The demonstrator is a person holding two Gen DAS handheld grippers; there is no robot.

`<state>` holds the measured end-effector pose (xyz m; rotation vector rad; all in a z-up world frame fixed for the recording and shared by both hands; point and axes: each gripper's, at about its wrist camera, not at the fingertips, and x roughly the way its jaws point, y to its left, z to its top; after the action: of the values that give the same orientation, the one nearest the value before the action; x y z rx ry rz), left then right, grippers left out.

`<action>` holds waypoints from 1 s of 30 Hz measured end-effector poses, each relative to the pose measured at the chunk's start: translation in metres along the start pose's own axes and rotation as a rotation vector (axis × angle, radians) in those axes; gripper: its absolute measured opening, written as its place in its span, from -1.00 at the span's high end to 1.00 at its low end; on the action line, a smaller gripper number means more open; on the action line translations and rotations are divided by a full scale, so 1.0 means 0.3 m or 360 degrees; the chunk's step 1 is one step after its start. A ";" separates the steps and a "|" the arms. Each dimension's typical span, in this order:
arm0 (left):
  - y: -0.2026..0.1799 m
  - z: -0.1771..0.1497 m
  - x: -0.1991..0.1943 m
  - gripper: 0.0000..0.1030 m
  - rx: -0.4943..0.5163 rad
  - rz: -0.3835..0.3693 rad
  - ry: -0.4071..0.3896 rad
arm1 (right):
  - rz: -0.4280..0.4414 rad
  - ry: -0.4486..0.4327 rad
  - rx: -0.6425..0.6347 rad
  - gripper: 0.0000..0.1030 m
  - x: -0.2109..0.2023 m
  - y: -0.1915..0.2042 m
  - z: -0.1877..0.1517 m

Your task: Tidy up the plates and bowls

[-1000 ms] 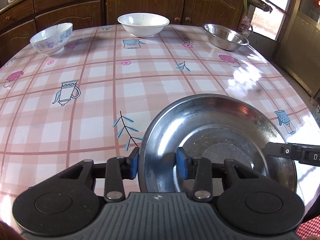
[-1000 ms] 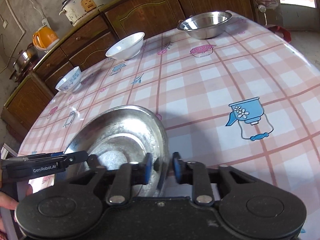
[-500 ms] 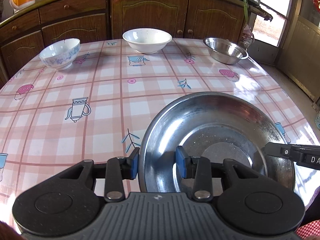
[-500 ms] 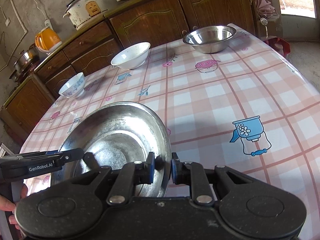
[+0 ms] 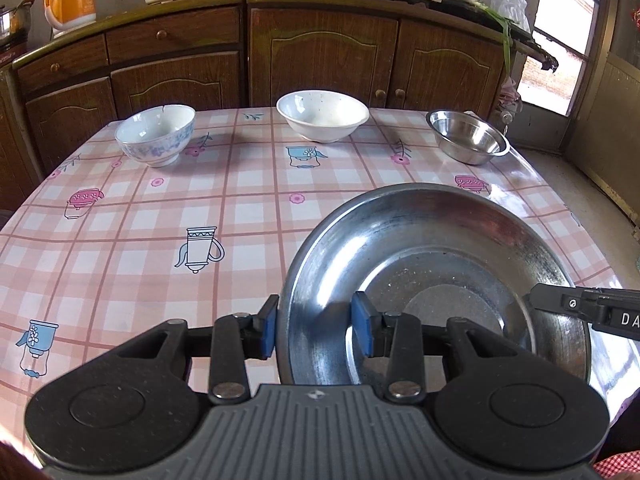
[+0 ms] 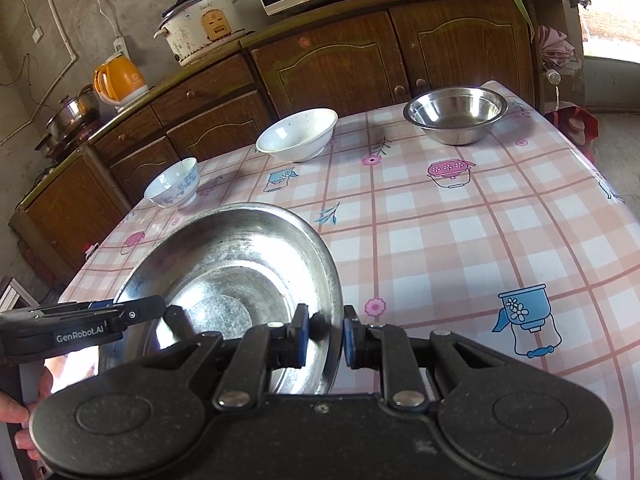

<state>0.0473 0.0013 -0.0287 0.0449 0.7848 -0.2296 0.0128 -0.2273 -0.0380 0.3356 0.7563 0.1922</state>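
steel plate (image 5: pixel 436 256) between both claws, above the checked worktop (image 5: pixel 132 240) | left claw (image 5: pixel 316 330) clamps its left rim, narrowly parted | right claw (image 6: pixel 324 336) pinches the opposite rim, nearly closed | blue-patterned bowl (image 5: pixel 156 136), white bowl (image 5: pixel 322 114), steel bowl (image 5: pixel 466 136) along far edge

Steel plate (image 5: pixel 436 264): lifted higher off the table (image 5: pixel 120 248).
Both grippers: raised, view now reaching the countertop (image 5: pixel 128 16).

The right gripper (image 6: pixel 323 334) pinches the rim of a big round shiny metal plate (image 6: pixel 240 276). The left gripper (image 6: pixel 160 312) holds its other side above the checked pink worktop (image 6: pixel 460 240).
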 end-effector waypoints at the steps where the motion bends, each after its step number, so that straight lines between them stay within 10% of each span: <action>1: 0.005 0.004 -0.005 0.26 -0.0004 0.0006 0.0002 | 0.0000 0.0001 -0.0005 0.56 0.000 0.011 0.007; 30: 0.120 0.107 0.005 0.26 -0.0076 0.0099 -0.0049 | 0.0068 -0.0014 -0.0122 0.55 0.121 0.130 0.153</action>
<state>0.0786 0.0321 -0.0087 0.0205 0.7566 -0.1520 0.0689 -0.1911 -0.0158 0.2797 0.7314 0.2590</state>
